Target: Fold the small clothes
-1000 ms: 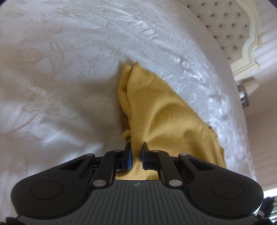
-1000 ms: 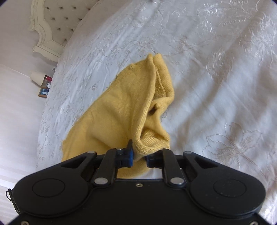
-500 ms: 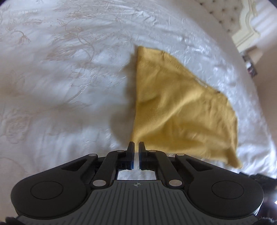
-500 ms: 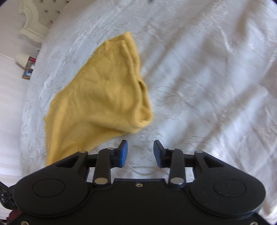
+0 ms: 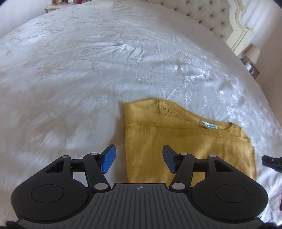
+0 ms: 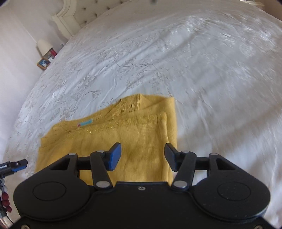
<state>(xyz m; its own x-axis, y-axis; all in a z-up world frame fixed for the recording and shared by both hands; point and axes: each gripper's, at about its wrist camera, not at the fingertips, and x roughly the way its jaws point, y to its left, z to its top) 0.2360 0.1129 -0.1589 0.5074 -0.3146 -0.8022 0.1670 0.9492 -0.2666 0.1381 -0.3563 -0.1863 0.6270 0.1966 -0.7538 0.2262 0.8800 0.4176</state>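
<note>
A mustard-yellow knit top [image 5: 185,141] lies folded flat on the white bedspread [image 5: 88,70], neckline and blue label away from me. My left gripper [image 5: 139,158] is open and empty, hovering over the garment's near left edge. In the right wrist view the same top [image 6: 123,133] lies flat, and my right gripper [image 6: 142,156] is open and empty above its near right part. The tip of the right gripper shows at the left view's right edge [image 5: 271,161]; the tip of the left gripper shows at the right view's left edge [image 6: 14,165].
The embroidered white bedspread [image 6: 193,61] stretches all around the garment. A tufted cream headboard [image 5: 220,15] stands at the far end. A bedside lamp [image 6: 45,46] and small framed items [image 6: 43,63] sit beside the bed.
Both grippers let go of the yellow top and opened wide. The top went from hanging bunched to lying flat and folded on the bed. Both grippers pulled back above its near edge.
</note>
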